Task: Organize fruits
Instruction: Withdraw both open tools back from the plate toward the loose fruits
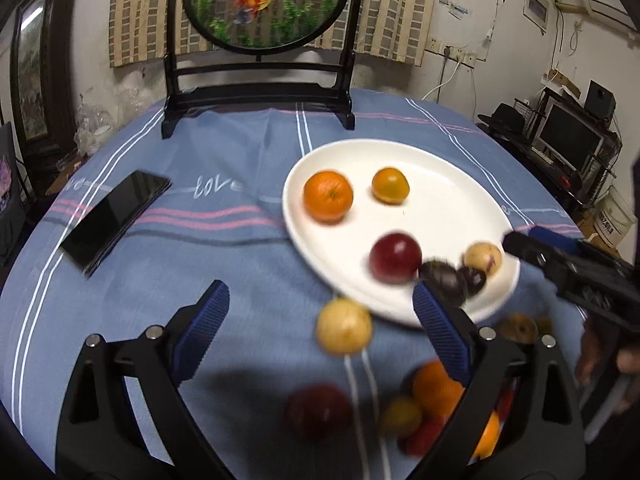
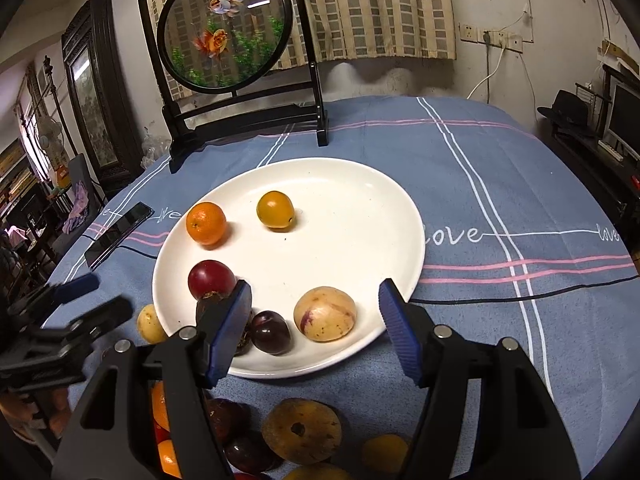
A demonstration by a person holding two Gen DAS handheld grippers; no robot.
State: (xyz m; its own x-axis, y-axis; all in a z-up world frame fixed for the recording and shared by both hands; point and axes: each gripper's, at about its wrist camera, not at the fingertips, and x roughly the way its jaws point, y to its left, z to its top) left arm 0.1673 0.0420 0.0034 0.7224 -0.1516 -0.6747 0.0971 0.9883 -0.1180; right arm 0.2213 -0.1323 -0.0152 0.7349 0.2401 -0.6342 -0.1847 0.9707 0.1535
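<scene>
1. Table w/ blue striped tablecloth (image 2: 500,184) fills both views; "love" script woven across it.
2. Goldfish screen (image 1: 264,0), round panel in a black stand, upright at the far edge, behind the plate.
3. White plate (image 2: 360,216) lies flat mid-table. On it: orange (image 2: 206,223) at far left, yellow-orange fruit (image 2: 275,209) just beside it to the right, red plum (image 2: 211,278) nearer on the left, dark plum (image 2: 271,332) and speckled yellow fruit (image 2: 324,313) side by side near the front rim. Another dark fruit sits partly hidden behind the right gripper's left finger.
4. Left gripper (image 1: 320,320): jaws wide apart, nothing between them; hovers over the cloth just off the plate's near-left rim. Left view is motion-blurred.
5. Right gripper (image 2: 316,320): jaws wide apart, empty; fingers straddle the plate's front rim, the speckled fruit and dark plum lying in the gap w/o touching the pads.
6. Black phone (image 1: 114,216) flat on the cloth, well left of the plate.
7. Loose fruit pile (image 2: 302,430) on the cloth at the near edge, under both grippers: brown-yellow, dark red, orange pieces, touching each other.
8. Pale yellow fruit (image 1: 344,326) alone on the cloth, just outside the plate's near-left rim, between the left fingers.
</scene>
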